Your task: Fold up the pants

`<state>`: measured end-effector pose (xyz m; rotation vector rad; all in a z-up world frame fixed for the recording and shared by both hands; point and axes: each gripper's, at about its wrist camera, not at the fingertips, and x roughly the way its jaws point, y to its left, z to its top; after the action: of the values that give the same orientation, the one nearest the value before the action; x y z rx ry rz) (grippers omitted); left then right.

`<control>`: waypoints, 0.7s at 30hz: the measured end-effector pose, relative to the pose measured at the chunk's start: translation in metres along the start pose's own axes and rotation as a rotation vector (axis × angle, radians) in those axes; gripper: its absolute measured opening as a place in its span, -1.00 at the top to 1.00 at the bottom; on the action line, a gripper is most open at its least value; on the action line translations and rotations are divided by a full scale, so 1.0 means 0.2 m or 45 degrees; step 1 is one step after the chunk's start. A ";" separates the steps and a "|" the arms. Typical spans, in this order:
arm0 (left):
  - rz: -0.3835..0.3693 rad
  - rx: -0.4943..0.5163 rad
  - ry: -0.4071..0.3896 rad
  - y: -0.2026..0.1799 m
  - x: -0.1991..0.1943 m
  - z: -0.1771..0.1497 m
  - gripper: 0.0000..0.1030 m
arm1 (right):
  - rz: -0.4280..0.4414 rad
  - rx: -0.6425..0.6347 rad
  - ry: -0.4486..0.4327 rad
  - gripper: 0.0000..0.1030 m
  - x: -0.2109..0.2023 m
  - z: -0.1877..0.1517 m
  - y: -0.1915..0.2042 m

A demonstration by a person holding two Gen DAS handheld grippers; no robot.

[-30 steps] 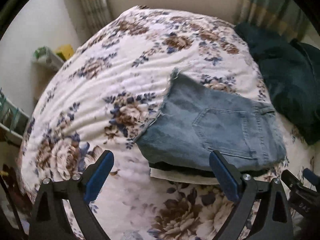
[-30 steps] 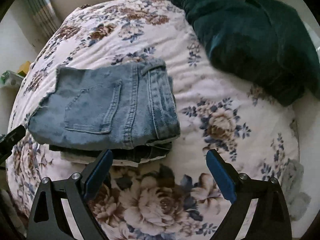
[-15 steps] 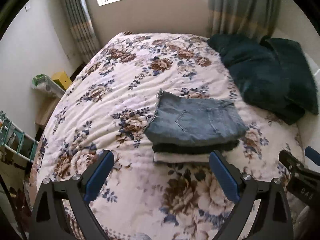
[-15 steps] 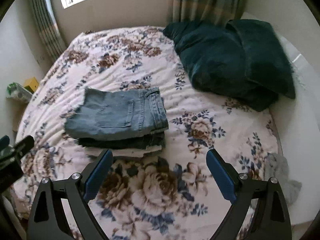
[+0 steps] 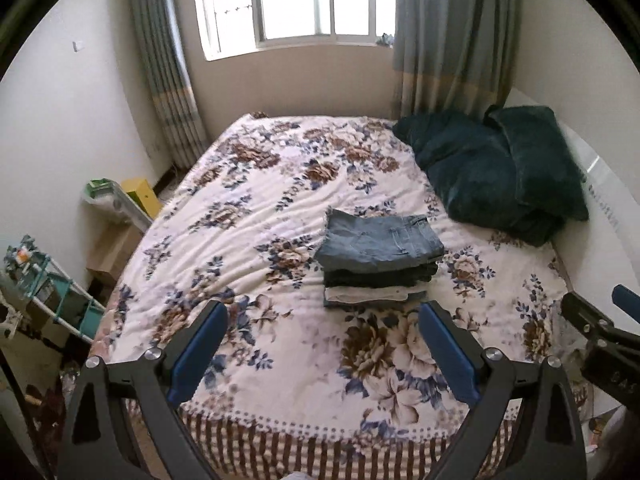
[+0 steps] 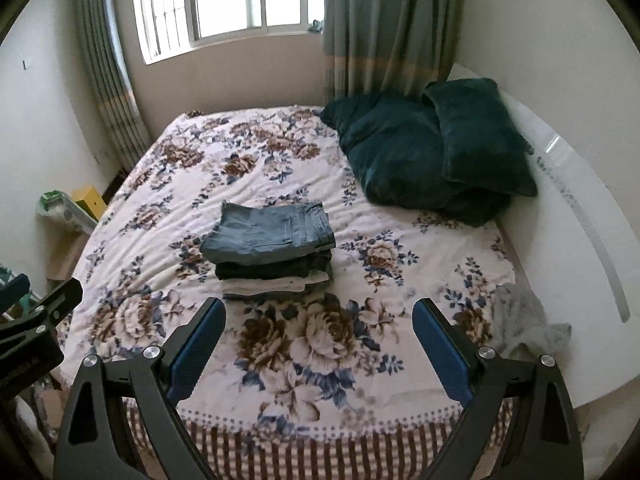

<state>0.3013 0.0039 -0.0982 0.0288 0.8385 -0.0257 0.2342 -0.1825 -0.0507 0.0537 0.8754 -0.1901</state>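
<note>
Now the folded denim pants (image 5: 378,242) top a stack of clothes (image 6: 276,270) on the bed (image 5: 256,216), well ahead of both tongs. Left gripper (image 5: 324,348) and right gripper (image 6: 318,344) gape wide, holding nothing, drawn much farther back than a second ago.

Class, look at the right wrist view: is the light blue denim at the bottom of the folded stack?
No, the light blue denim lies on top of the stack.

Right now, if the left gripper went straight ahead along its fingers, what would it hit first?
Probably the floral bedspread just short of the folded pants stack. The left gripper is open, pointing slightly left of the stack; depth is unclear.
</note>
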 end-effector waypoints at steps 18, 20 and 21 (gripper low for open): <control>0.031 -0.023 -0.182 0.03 -0.77 -0.11 -0.89 | 0.060 -0.073 -0.233 -0.87 -1.11 -0.18 -0.08; 0.034 -0.029 -0.191 0.04 -0.79 -0.13 -0.89 | 0.080 -0.065 -0.241 -0.87 -1.16 -0.19 -0.09; 0.040 -0.029 -0.195 0.04 -0.80 -0.13 -0.89 | 0.082 -0.067 -0.240 -0.87 -1.17 -0.19 -0.10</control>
<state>0.1753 0.0143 0.0033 0.0182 0.6847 0.0108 0.0551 -0.1633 0.1042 0.0147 0.6894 -0.1098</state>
